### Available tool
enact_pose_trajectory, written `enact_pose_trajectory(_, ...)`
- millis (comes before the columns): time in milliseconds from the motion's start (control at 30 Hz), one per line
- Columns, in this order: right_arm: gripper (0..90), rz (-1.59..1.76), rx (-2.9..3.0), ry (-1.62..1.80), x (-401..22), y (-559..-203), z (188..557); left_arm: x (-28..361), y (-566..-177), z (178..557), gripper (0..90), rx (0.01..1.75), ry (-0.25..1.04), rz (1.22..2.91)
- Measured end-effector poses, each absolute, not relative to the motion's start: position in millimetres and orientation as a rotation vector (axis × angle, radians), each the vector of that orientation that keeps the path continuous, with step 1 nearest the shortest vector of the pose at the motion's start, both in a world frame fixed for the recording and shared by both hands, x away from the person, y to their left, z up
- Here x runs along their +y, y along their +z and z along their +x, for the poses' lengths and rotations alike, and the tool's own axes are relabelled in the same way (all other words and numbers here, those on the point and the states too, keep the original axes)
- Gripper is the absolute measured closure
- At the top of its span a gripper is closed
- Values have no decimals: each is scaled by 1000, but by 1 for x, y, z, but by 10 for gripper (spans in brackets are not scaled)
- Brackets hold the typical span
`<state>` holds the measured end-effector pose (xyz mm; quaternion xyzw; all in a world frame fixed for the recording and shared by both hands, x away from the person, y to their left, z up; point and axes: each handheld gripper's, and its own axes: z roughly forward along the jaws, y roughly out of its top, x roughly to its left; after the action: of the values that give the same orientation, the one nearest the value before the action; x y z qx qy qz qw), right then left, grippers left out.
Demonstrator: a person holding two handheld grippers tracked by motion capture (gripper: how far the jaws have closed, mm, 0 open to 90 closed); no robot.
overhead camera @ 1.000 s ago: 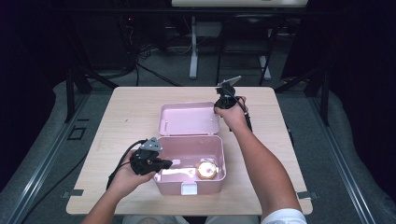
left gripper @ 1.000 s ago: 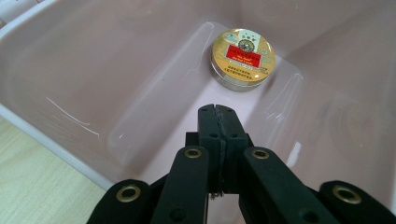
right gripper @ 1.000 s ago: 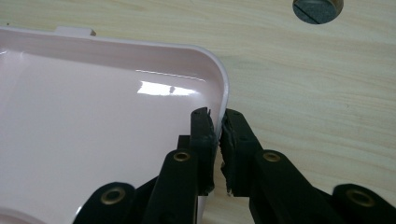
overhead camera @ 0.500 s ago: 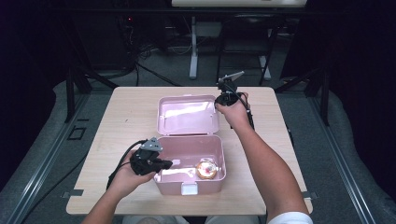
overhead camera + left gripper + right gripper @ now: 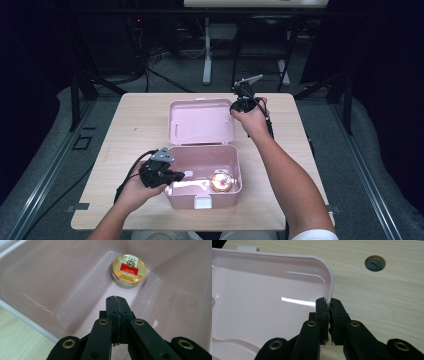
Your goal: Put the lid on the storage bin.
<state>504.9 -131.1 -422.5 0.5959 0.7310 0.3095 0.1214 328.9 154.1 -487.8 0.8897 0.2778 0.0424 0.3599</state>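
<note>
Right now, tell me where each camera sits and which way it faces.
High view: above the person's side, facing forward and down on the table; both forearms, left tool and right tool show.
Left gripper view: on the left tool, jaws shut, looking into the pink box at a round tin.
Right gripper view: on the right tool, pinching the box lid rim.
Shared: high and left views both show the tin.

left gripper (image 5: 117, 298): jaws pressed together, nothing between, pointing down-forward, forearm entering bottom left | right gripper (image 5: 328, 302): jaws pinched on a thin edge, arm stretched far forward, wrist raised
</note>
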Motion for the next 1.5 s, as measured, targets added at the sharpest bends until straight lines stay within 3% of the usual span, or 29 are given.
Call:
enact_pose_trajectory(700, 867, 1667, 2119, 961, -133, -404, 487, 154, -488, 329, 900, 719, 107, 2291)
enact_pose_trajectory(1500, 876, 1487, 2040, 1096, -140, -382, 438, 154, -488, 328, 900, 724, 120, 2283)
